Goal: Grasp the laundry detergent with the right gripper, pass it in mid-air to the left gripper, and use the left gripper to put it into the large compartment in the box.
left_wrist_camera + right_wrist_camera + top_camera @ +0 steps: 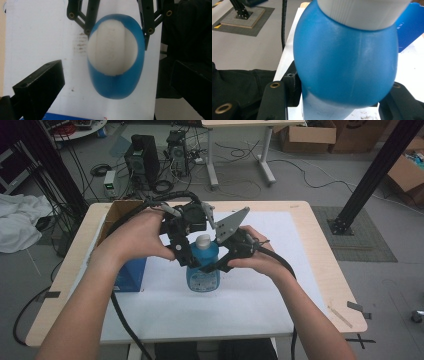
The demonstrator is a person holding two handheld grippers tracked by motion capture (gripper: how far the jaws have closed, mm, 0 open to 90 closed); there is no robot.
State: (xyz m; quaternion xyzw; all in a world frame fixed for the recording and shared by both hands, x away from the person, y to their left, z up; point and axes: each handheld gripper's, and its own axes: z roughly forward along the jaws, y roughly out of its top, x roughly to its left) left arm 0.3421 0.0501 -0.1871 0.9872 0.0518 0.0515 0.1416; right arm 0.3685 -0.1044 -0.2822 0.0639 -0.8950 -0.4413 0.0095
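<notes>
A blue bottle (202,272) with a white cap (203,240) stands upright at the middle of the white mat (280,285). My right gripper (216,265) comes in from the right and is shut on the bottle's body; in the right gripper view the blue bottle (344,57) bulges between its two black jaws. My left gripper (192,251) hangs over the bottle, pointing down. In the left gripper view its jaws stand wide apart on either side of the white cap (112,47) without touching it, and the right gripper's fingers (87,25) press the bottle's sides farther off.
A blue box (130,272) stands on the mat just left of the bottle, with an open cardboard box (117,212) behind it. The wooden table (320,235) edges the mat. Cables, computer cases and a black frame post (370,175) lie beyond.
</notes>
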